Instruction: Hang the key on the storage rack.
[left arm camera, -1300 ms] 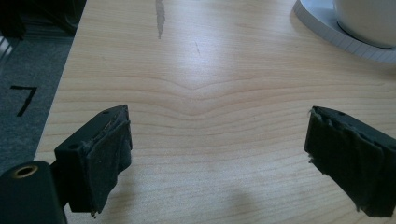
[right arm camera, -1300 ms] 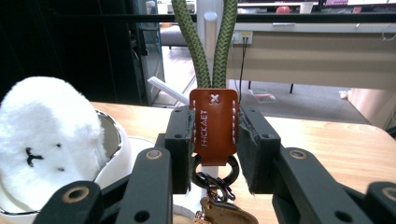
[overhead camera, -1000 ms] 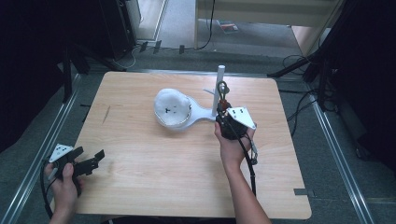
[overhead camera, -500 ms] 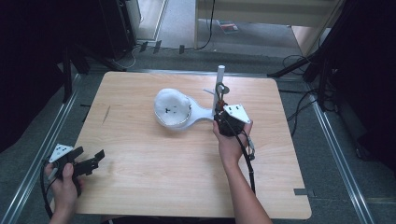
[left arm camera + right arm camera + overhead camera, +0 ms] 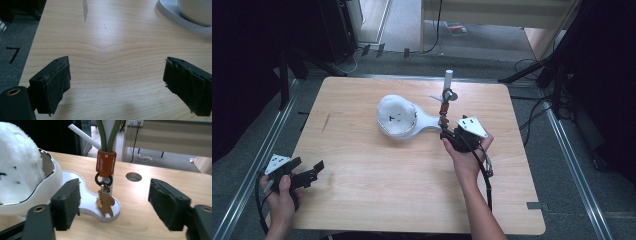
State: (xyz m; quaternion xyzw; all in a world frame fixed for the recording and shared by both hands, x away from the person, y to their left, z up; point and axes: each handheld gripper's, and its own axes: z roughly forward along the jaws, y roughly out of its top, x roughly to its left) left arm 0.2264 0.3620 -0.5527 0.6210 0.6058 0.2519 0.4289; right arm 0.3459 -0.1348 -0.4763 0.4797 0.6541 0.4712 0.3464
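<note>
Beside the keychain [image 5: 105, 195], the right tool [image 5: 115, 202] hovers, jaws apart

White fluffy hat [image 5: 15, 162] w/ black specks, green strap [image 5: 108, 135], orange-brown tag [image 5: 106, 164], pale wood table [image 5: 377, 195].

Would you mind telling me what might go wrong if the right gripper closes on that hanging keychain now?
The right gripper is open around the dangling bear charm, which hangs free from the green lanyard, so it may swing out of the pinch. Pulling could tip the white stand, since the lanyard loops over its post, and disturb the fluffy bowl.
</note>
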